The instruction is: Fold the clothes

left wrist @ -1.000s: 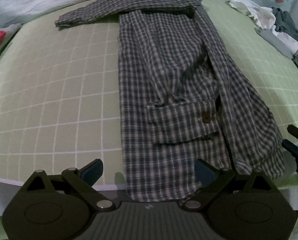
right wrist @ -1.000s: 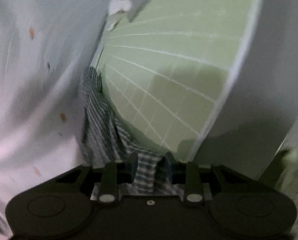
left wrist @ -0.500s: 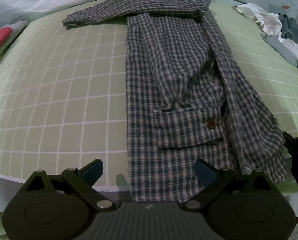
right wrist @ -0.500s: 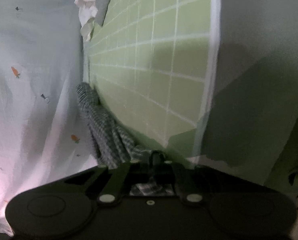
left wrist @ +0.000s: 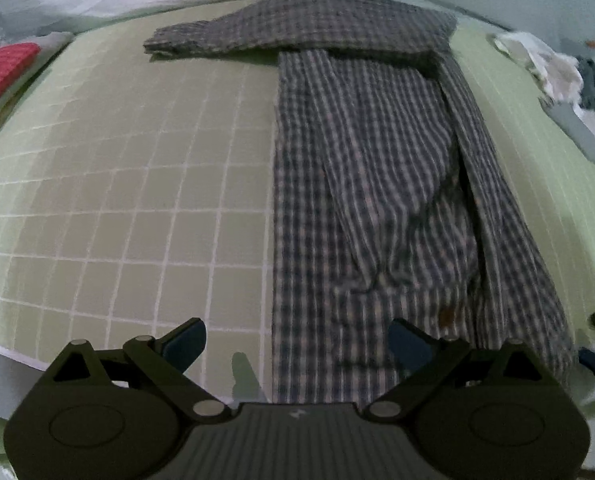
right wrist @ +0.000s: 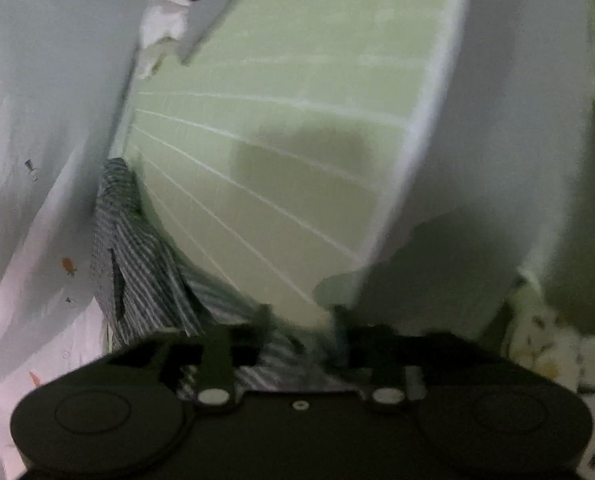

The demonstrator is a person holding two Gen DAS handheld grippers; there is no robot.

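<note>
A: Where do we put the plaid shirt (left wrist: 369, 184)?
B: Flat on the green grid mat (left wrist: 137, 200), lengthwise, right of the mat's middle. One sleeve (left wrist: 225, 32) is folded across the far end and points left. The hem hangs at the near edge.
A: Left gripper (left wrist: 297, 340)?
B: We see its jaws spread wide over the near hem, one blue pad over bare mat, the other over cloth. Nothing pinched.
A: Right gripper (right wrist: 299, 316)?
B: Blurred. We log its jaws as opening, with plaid cloth (right wrist: 137, 264) lying between them at the mat's edge; the pads stand apart, not pressing.
A: Anything else?
B: A clothes pile (left wrist: 565, 76) on the far right, a red item (left wrist: 1, 68) far left, and a white printed sheet (right wrist: 37, 160) beside the mat.
</note>
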